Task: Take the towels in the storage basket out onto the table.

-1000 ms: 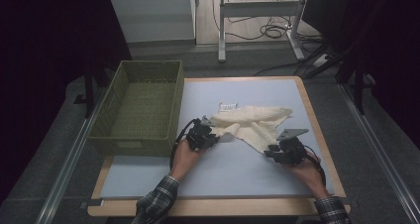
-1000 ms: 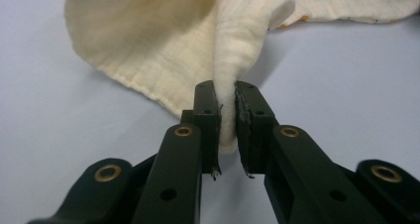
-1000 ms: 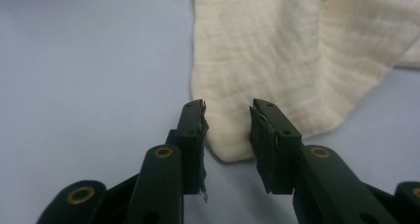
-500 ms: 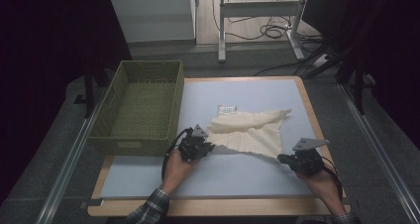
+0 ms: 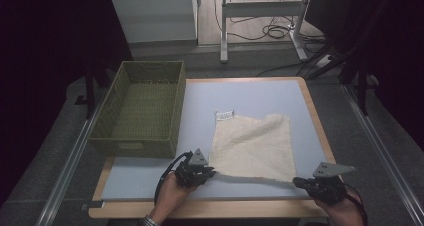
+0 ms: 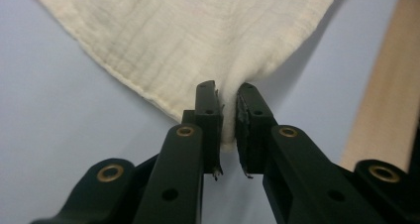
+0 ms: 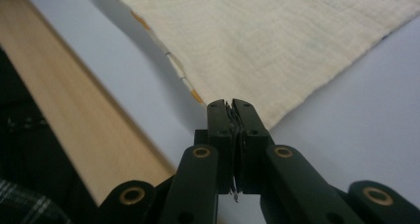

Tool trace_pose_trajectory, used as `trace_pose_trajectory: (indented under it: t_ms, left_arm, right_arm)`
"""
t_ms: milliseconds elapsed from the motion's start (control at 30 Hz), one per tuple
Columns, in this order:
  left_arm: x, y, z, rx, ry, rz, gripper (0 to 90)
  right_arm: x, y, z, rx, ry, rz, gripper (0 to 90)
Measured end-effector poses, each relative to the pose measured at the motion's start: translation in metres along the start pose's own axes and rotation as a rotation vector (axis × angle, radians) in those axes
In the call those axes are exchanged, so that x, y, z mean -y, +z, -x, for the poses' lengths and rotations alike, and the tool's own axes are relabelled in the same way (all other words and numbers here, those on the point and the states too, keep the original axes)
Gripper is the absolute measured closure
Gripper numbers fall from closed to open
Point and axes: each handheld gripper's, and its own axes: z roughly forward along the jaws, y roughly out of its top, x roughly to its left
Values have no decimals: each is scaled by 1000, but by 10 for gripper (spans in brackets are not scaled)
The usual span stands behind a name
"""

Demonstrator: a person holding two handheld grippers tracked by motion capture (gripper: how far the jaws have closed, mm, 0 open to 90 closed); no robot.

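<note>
**Cloth** [image 5: 252,146]: cream, crinkled weave, one piece. Lies spread nearly flat on the blue top of the bench [image 5: 240,96], in the right half, towards the near edge. Far edge carries a small white label [image 5: 225,115]. Far right corner is a little rumpled. The near edge is pulled straight between two grippers, lifted slightly off the top and casting a thin shadow beneath it. In the right gripper view a hem with short orange stitches runs along one side of the cloth up to the held corner.

**Left gripper** [image 5: 207,173]: at the near left corner of the cloth, close to the bench's near edge. Jaws clenched on that corner; in the left gripper view [image 6: 228,105] a bunched fold of cloth sits pinched between the two black pads.

**Right gripper** [image 5: 300,182]: at the near right corner of the cloth, beside the bench's near right corner. Jaws closed tight on the very tip of the cloth, as the right gripper view [image 7: 231,107] shows, with the bench's wooden rim running alongside.

**Basket** [image 5: 142,108]: olive green, woven, rectangular, open-topped. Stands at the bench's left edge, reaching to the far left corner, well apart from the cloth. Nothing visible inside.

**Hands**: one on each gripper, forearms entering from the near side; a checked sleeve shows on each wrist.
</note>
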Motion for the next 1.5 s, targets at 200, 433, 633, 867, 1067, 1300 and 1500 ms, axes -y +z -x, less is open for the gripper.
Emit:
trace_pose_trajectory:
  t_ms: [200,433,633,867,1067,1300,1500]
  left_arm:
    - [7,3,9,37,0,-4,683]
    - [16,-18,-1,26,-41,25,447]
    - [7,-19,-19,-33,-81,53,410]
    - [-21,1,-41,-65,-111,66,394]
    - [-50,21,-56,-106,-84,60,368]
    - [-65,31,-75,-141,-103,57,365]
    - [-80,44,-97,-184,-128,55,391]
  right_arm:
    - [18,-13,-5,4,28,-19,869]
    - [20,-25,-4,-3,47,25,769]
    - [11,-19,8,30,58,38,677]
    - [-5,2,28,60,89,42,610]
    - [-25,15,50,103,109,54,545]
    - [-38,29,67,135,132,52,487]
    - [-52,42,86,149,145,39,486]
